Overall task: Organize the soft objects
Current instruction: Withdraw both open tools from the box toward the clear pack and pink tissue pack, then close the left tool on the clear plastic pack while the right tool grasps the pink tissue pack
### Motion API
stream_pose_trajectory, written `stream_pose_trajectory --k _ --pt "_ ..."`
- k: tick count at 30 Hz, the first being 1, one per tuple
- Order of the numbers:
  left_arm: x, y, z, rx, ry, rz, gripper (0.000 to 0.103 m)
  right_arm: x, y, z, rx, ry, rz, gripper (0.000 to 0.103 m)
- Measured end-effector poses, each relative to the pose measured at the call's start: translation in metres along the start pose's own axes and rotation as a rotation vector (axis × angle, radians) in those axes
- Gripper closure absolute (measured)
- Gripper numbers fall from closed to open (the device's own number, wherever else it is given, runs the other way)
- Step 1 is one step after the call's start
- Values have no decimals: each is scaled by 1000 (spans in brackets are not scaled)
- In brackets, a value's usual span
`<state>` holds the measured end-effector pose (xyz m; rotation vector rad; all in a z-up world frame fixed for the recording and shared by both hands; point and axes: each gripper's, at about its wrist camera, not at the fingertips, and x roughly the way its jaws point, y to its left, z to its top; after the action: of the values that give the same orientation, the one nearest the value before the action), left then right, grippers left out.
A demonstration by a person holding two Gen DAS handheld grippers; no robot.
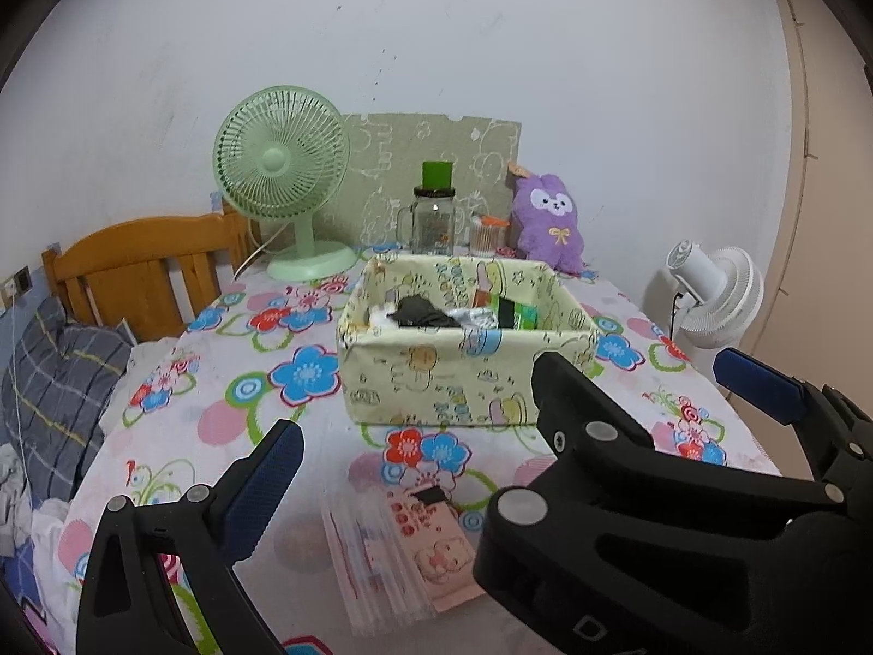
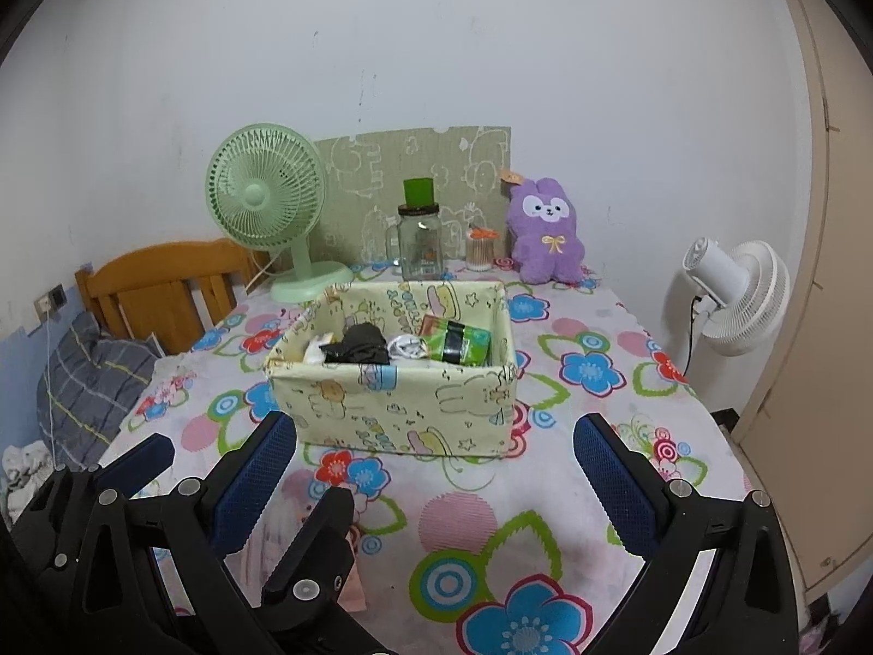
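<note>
A pale yellow fabric basket (image 1: 436,382) (image 2: 382,409) stands mid-table and holds a dark cloth (image 1: 423,314) (image 2: 360,346), white items and a green packet (image 2: 458,344). A pink tissue pack (image 1: 431,540) lies on the floral cloth just in front of my left gripper (image 1: 409,469), which is open and empty above it. My right gripper (image 2: 436,469) is open and empty, near the basket's front wall. The right gripper shows in the left wrist view (image 1: 655,382); the left one shows in the right wrist view (image 2: 234,475). A purple plush bunny (image 1: 548,221) (image 2: 545,237) sits at the back.
A green desk fan (image 1: 283,174) (image 2: 267,207), a glass jar with a green lid (image 1: 434,213) (image 2: 420,240) and a cotton-swab tub (image 1: 485,234) stand at the back. A white fan (image 2: 736,295) stands off the right edge. A wooden headboard (image 1: 147,267) and bedding are on the left.
</note>
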<state>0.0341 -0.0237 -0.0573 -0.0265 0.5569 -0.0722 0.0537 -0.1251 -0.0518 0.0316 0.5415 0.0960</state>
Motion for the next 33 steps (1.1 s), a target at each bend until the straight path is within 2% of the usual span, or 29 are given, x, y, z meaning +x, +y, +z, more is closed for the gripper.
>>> stream_pose_trajectory --k 10,18,22,25,30,33 --pt "10 -1 -27 25 28 38 3 16 2 -30 1 44 -3 0" --pt "24 5 -51 25 81 29 4 32 5 -54 -2 94 -2 0" --pt "31 9 -55 22 104 39 6 41 7 -60 -1 124 6 0" --pt "39 13 -57 15 129 68 14 48 10 -64 -4 144 9 0" --pt "51 23 -61 -8 169 93 17 57 14 -66 -22 161 5 0" --pt "56 27 -64 -20 186 95 22 62 15 -67 -24 174 10 0"
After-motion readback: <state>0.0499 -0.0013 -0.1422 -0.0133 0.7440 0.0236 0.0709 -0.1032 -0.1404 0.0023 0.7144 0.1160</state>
